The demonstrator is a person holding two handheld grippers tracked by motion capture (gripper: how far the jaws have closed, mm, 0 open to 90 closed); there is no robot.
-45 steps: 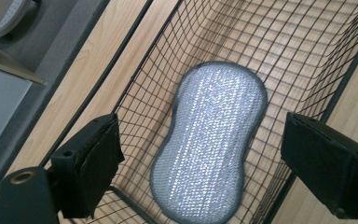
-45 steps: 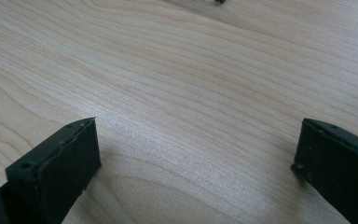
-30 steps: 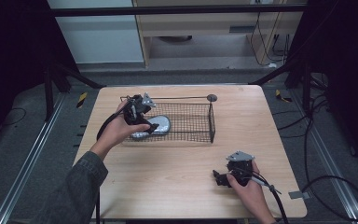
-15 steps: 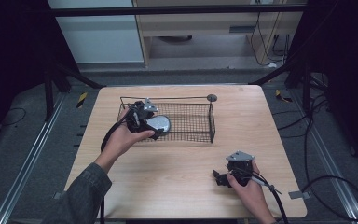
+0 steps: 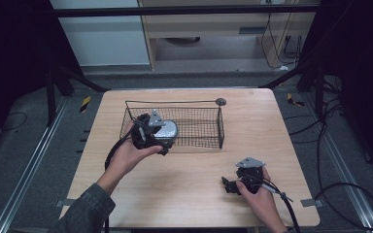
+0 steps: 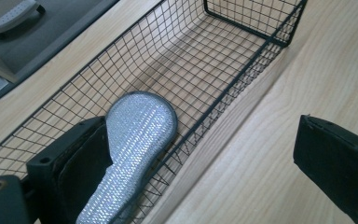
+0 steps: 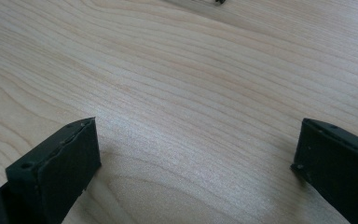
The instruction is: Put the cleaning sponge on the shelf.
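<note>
The left gripper [image 5: 151,132] is hanging over the near left corner of the black wire basket [image 5: 194,103], gripped in the person's left hand [image 5: 128,158], and its jaws are standing wide apart after just having been opening. In the left gripper view, one jaw is sitting inside the basket while the other is hovering out over the bare wood, so the basket's near wall is passing between them. The silver textured pad [image 6: 135,140], a flat rounded piece with a narrower tail, is lying inside the basket [image 6: 223,84] with its tail leaning up against the near wire wall. It is lying right beside the inner jaw and may be brushing it, but nothing is pressing on it from the other side, so it is not being gripped. From above, the pad [image 5: 167,130] is showing just beyond the gripper's body, in the left part of the basket. The right gripper [image 5: 233,184] is resting low on the wooden table [image 5: 184,189] near its front right edge, well apart from the basket, with its jaws spread wide over bare wood.
</note>
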